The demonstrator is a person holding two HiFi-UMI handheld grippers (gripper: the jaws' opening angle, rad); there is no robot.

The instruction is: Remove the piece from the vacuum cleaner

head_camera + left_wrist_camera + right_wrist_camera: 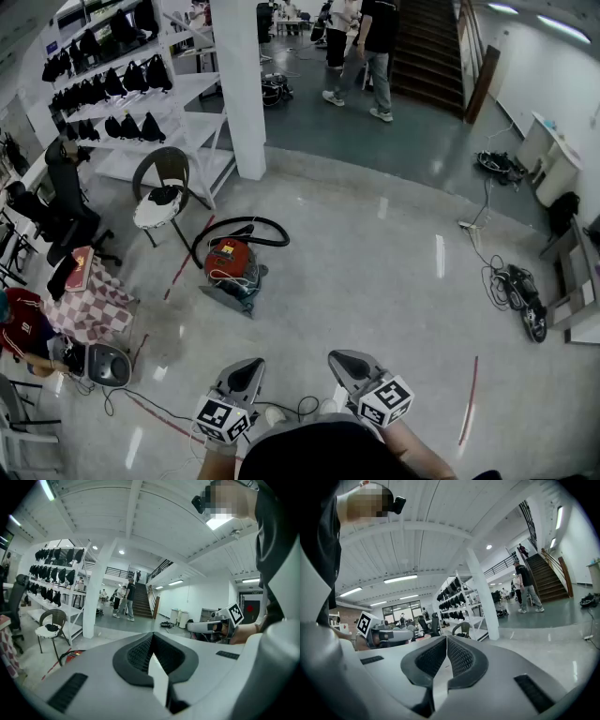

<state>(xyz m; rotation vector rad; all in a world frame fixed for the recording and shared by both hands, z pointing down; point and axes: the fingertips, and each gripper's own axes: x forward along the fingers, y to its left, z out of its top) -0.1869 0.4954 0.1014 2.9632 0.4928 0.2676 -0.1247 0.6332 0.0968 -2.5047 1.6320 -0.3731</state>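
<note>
The red vacuum cleaner (230,262) stands on the floor ahead of me, its black hose (246,225) looped over it and a grey floor head (228,298) at its front. Both grippers hover low by my body, well short of it. My left gripper (249,366) is shut with nothing between its jaws, and so is my right gripper (340,357). In the left gripper view the shut left gripper (152,636) points past a sliver of the red vacuum cleaner (71,655). The right gripper view shows the right gripper (446,639) with its pads pressed together.
A chair (161,193) and a white pillar (243,86) stand behind the vacuum cleaner, beside shelves (127,89) of black bags. At left are a checkered table (91,306) and a grey machine (107,365). Cables (503,281) lie at right. People (361,42) walk at the back.
</note>
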